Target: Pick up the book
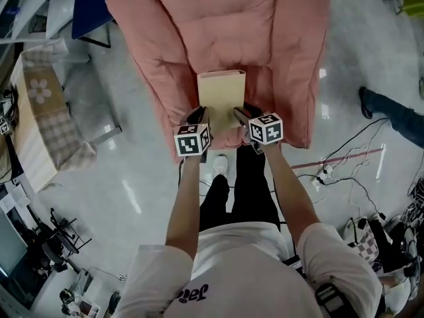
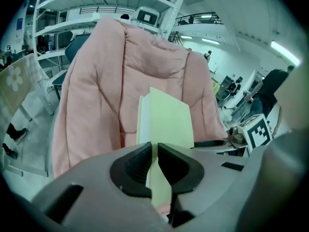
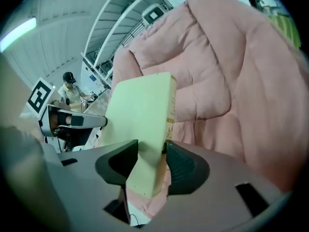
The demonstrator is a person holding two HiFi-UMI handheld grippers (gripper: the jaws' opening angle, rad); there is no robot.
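A pale yellow book (image 1: 221, 88) is held up in front of the pink padded armchair (image 1: 218, 32), with both grippers at its near edge. In the head view my left gripper (image 1: 199, 116) holds the near left corner and my right gripper (image 1: 239, 115) the near right corner. In the left gripper view the jaws (image 2: 154, 164) are shut on a thin edge of the book (image 2: 166, 120). In the right gripper view the jaws (image 3: 151, 159) clamp the book (image 3: 140, 110) across its full thickness. The book's near corners are hidden behind the jaws.
A table with a checked cloth (image 1: 46, 118) stands at the left and a blue chair (image 1: 86, 5) at the back left. Cables (image 1: 331, 171) trail over the shiny floor at the right, where a person's leg (image 1: 391, 111) shows. Metal shelves (image 2: 96, 8) rise behind the armchair.
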